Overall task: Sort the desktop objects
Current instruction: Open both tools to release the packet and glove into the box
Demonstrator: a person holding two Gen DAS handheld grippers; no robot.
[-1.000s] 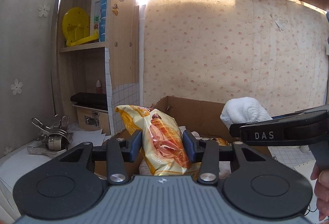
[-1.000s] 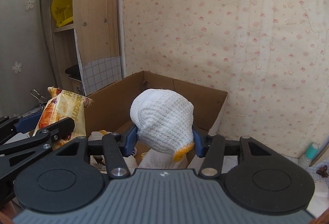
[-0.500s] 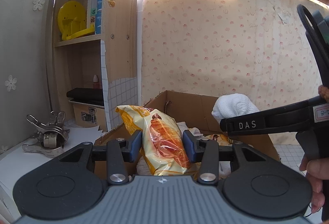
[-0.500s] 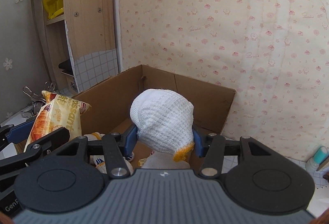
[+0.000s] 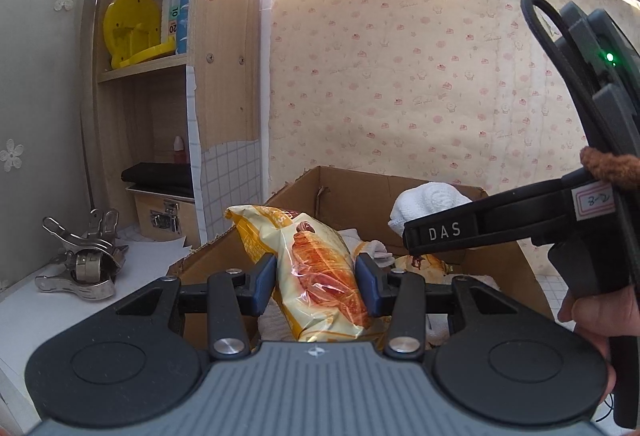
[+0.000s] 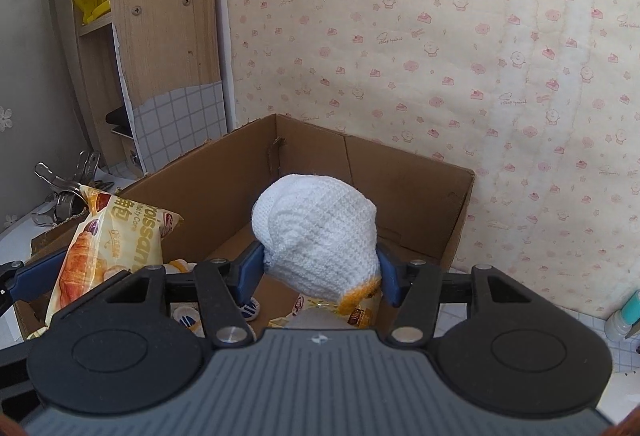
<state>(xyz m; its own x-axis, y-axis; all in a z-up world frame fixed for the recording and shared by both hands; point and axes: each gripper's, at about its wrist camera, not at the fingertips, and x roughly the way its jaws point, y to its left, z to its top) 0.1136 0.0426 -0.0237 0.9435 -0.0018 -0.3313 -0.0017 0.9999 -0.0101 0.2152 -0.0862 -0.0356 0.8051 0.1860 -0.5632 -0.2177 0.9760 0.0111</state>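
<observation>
My left gripper [image 5: 316, 286] is shut on a yellow croissant packet [image 5: 316, 268], held upright over the near-left part of an open cardboard box [image 5: 360, 183]. My right gripper [image 6: 320, 272] is shut on a white knitted glove with a yellow cuff [image 6: 316, 232], held above the middle of the same box [image 6: 424, 195]. The croissant packet [image 6: 108, 248] shows at the left of the right wrist view. The glove [image 5: 428, 199] and the right gripper's finger show at the right of the left wrist view. The box holds several small packets and white cloths.
A pile of steel clips [image 5: 84, 256] lies on the white desk left of the box. A wooden shelf unit [image 5: 220, 47] stands behind, with a yellow disc [image 5: 128, 27] and a small metal-latched case [image 5: 164, 211]. A teal-capped bottle [image 6: 624, 316] stands at the right.
Both grippers have moved forward and higher over the box, each keeping its hold. The right gripper now reaches further across the left wrist view.
</observation>
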